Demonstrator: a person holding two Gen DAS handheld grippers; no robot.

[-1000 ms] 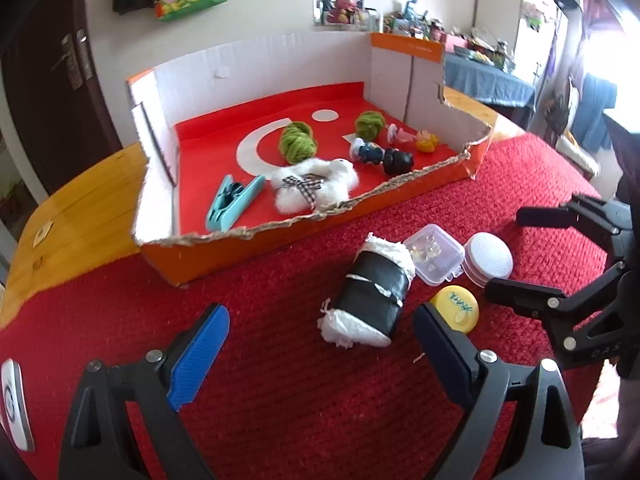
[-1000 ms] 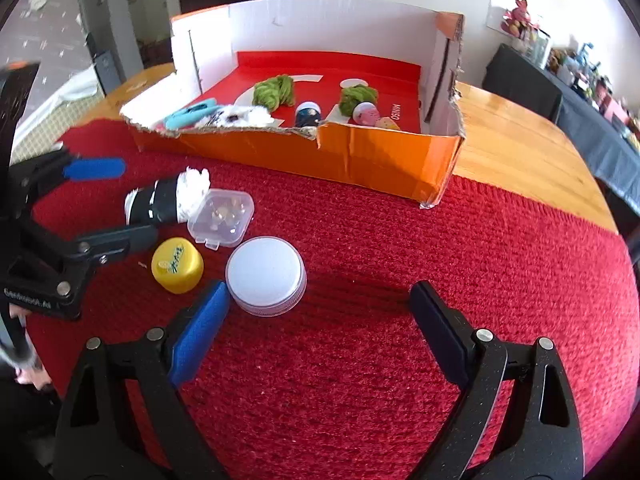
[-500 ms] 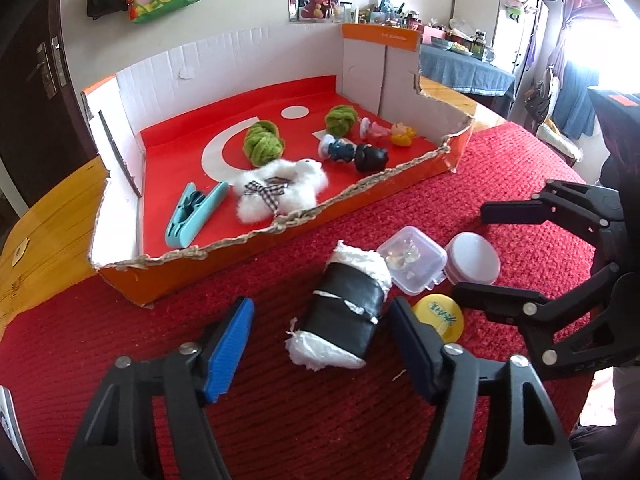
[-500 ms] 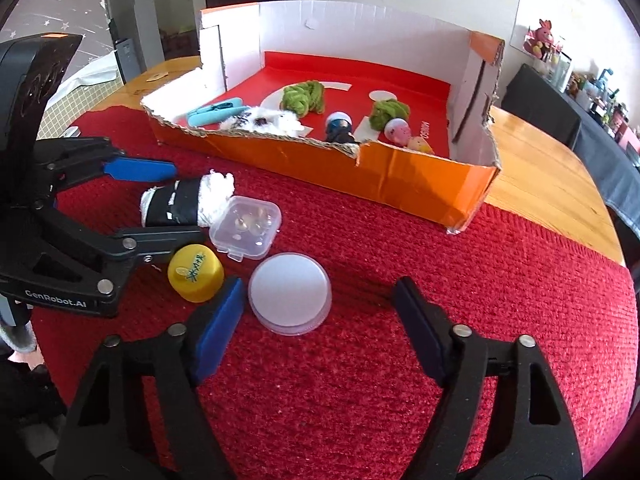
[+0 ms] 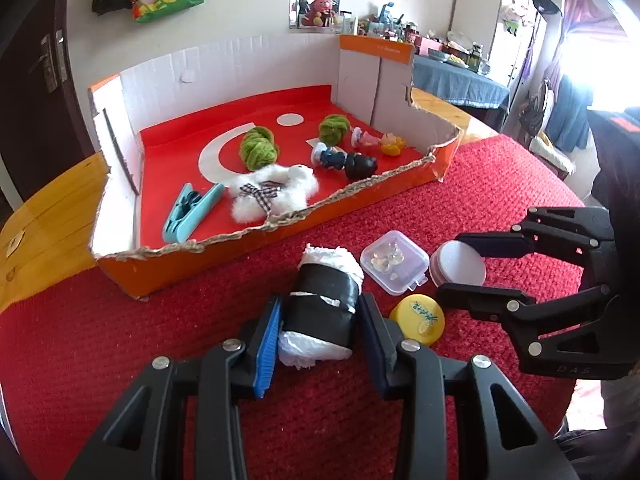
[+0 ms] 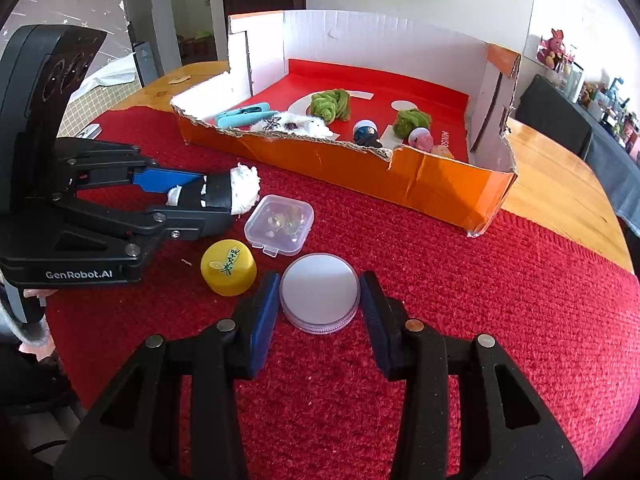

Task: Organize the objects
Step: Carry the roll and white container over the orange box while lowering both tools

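Both grippers are narrowing from the wide spread of a second ago, each now bracketing one item on the red cloth. Left gripper is closing its fingers about the black-wrapped roll, whose white stuffing is showing at both ends; the pads are sitting against or just beside its flanks, and firm contact cannot be confirmed. The roll is lying flat with its long axis running away from the left wrist camera, its far end pointing toward the torn front wall of the orange cardboard box. Right gripper is closing on the round white container, which is lying flat, lid up, between the pads; a thin gap is possibly remaining on each side. A clear square case and a yellow cap are lying between the two held items, near the cloth's middle. Inside the box, two green yarn balls, a white plush toy, a teal clip and small figurines are resting on its red floor.
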